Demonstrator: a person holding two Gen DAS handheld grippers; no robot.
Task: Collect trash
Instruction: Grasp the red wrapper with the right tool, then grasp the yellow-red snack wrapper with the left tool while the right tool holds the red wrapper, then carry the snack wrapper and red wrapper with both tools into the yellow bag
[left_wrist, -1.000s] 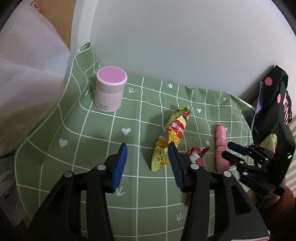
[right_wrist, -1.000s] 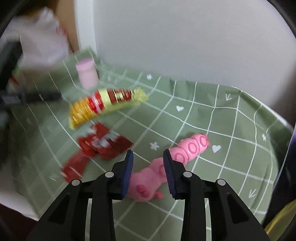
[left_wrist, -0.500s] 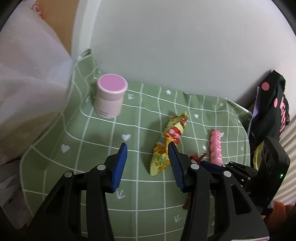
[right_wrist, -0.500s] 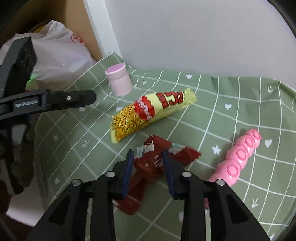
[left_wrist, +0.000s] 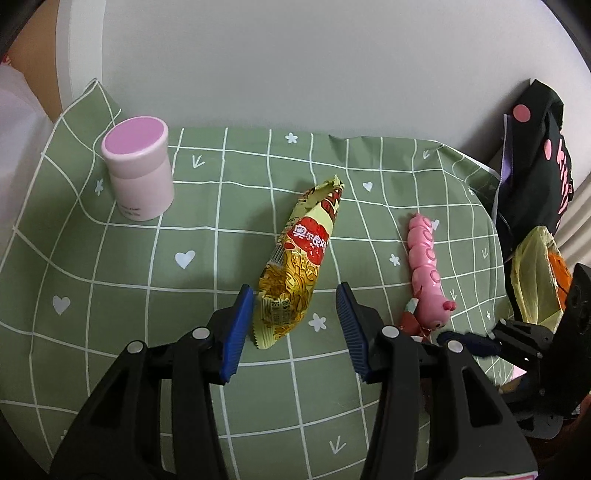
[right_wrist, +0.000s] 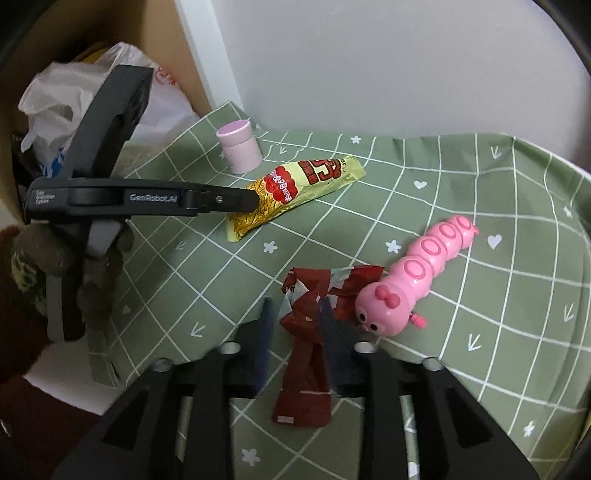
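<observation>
Green grid tablecloth (right_wrist: 480, 206); left hand-held gripper (right_wrist: 236, 201) marked "GenRobot.AI".

Green white-grid cloth (left_wrist: 147, 369), yellow-red snack wrapper (left_wrist: 299, 266), pink caterpillar toy (right_wrist: 424, 273), dark red wrapper (right_wrist: 310, 354)

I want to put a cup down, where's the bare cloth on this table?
Bare cloth lies between the pink jar and the yellow snack packet, and right of the pink caterpillar toy. It's crowded where the red wrapper touches the toy.
</observation>
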